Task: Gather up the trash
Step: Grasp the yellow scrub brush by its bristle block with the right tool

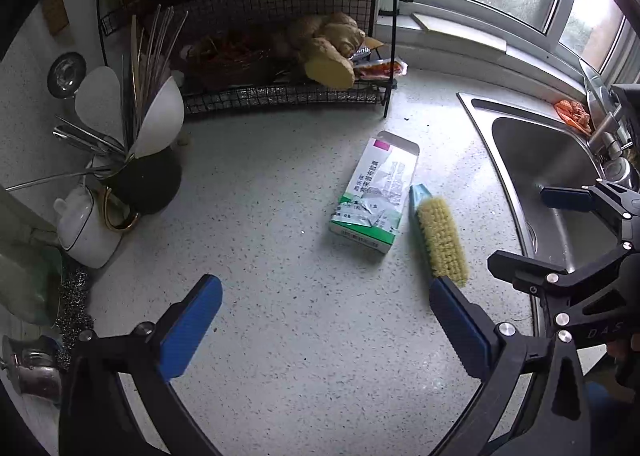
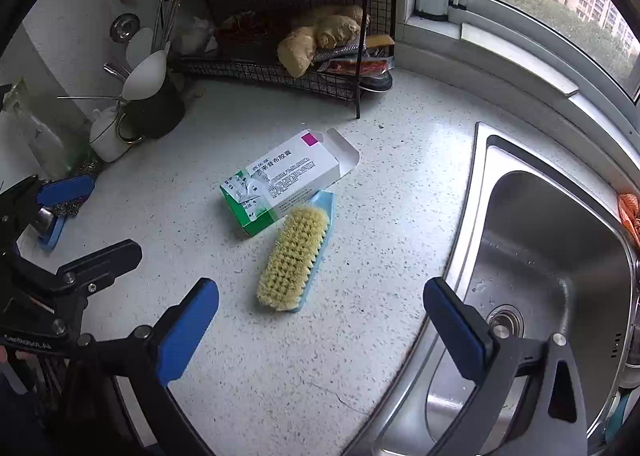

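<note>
Speckled countertop spreading beneath both tongs. Left gripper gaping wide, holding nothing; right gripper likewise. Lying ahead of both, between their spread fingers, apart: torn medicine box, touching scrub brush just nearer.

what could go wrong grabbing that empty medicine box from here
1. The scrub brush lies against the medicine box; a wide grab by the open right claw could drag or catch the brush too.
2. The box's end flap is open and its green end torn, so a squeeze may crush it or let it slip.
3. The sink sits just beside; a nudge could send the brush or box over its rim.

The left claw is open too.
</note>
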